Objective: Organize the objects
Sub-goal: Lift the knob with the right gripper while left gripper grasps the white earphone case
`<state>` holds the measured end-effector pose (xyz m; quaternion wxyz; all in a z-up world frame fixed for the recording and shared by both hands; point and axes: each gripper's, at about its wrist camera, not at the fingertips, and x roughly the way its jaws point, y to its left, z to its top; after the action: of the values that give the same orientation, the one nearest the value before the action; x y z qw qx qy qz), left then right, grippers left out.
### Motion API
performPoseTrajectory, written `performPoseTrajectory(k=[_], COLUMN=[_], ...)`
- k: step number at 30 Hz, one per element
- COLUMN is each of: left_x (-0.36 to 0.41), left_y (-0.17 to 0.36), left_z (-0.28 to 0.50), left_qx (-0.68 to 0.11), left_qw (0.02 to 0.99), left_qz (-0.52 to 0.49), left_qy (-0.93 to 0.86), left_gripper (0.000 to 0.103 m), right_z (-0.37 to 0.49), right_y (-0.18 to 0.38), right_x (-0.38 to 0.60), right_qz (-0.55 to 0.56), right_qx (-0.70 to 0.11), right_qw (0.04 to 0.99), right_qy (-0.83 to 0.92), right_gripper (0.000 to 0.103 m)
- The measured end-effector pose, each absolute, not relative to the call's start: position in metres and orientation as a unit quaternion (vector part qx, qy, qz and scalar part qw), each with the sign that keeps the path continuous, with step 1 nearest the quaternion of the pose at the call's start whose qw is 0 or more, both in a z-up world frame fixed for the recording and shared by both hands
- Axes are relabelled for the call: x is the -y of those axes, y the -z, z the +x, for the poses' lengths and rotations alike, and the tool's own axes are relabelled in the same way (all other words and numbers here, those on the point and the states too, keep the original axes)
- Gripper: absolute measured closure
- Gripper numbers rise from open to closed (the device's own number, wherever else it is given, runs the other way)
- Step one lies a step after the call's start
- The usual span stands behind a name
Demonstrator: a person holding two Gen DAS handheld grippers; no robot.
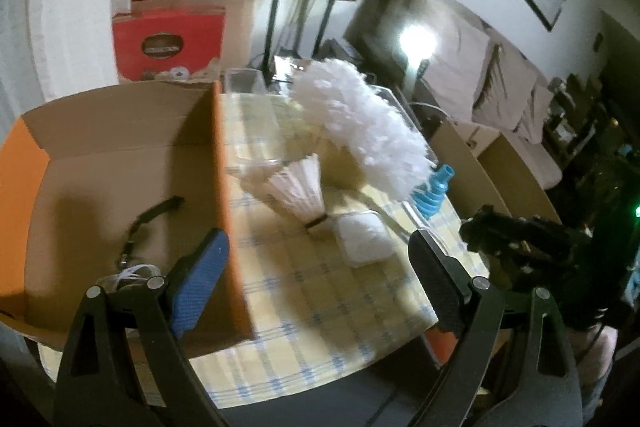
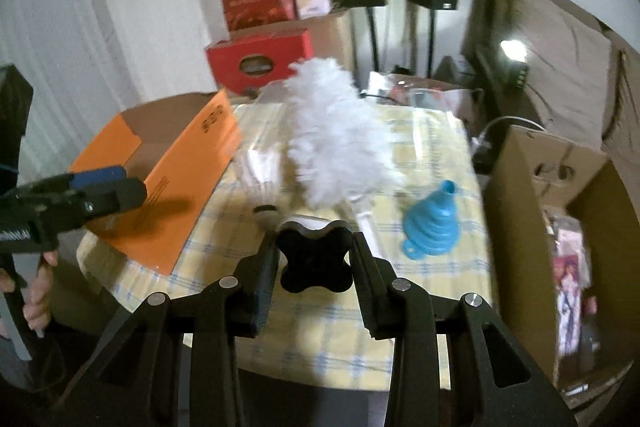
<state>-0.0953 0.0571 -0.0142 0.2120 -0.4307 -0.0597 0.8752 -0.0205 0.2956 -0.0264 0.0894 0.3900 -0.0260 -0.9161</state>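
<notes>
The left gripper [image 1: 316,267] is wide apart and holds nothing, beside the tall side of the orange box [image 2: 188,163], so it could bump that side going in. The right gripper [image 2: 316,259] is squeezed on the black end of the white duster [image 2: 336,135], lifted above the table [image 2: 436,267]. The long duster could knock the shuttlecock [image 1: 298,191] or blue funnel [image 2: 430,223]; the open box has lots of room.
</notes>
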Motion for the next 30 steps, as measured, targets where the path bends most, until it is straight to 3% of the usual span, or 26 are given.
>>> performPoseTrajectory(k=[17, 27, 30], left_x=[-0.138, -0.162, -0.168], left_y=[0.059, 0.099, 0.106], left_z=[-0.101, -0.126, -0.13], left_qx=[-0.014, -0.006, -0.003], left_qw=[0.19, 0.165, 0.164], left_qz=[-0.448, -0.482, -0.487], left_qy=[-0.873, -0.86, -0.858], left_gripper=[0.012, 0.012, 0.018], right_z=[0.01, 0.012, 0.012], right_y=[0.032, 0.039, 0.042], right_x=[-0.34, -0.356, -0.359], right_qz=[0.391, 0.395, 0.397], right_qx=[0.058, 0.072, 0.076], right_qw=[0.046, 0.037, 0.035], right_qy=[0.917, 0.915, 0.914], right_gripper=[0.067, 0.067, 0.067])
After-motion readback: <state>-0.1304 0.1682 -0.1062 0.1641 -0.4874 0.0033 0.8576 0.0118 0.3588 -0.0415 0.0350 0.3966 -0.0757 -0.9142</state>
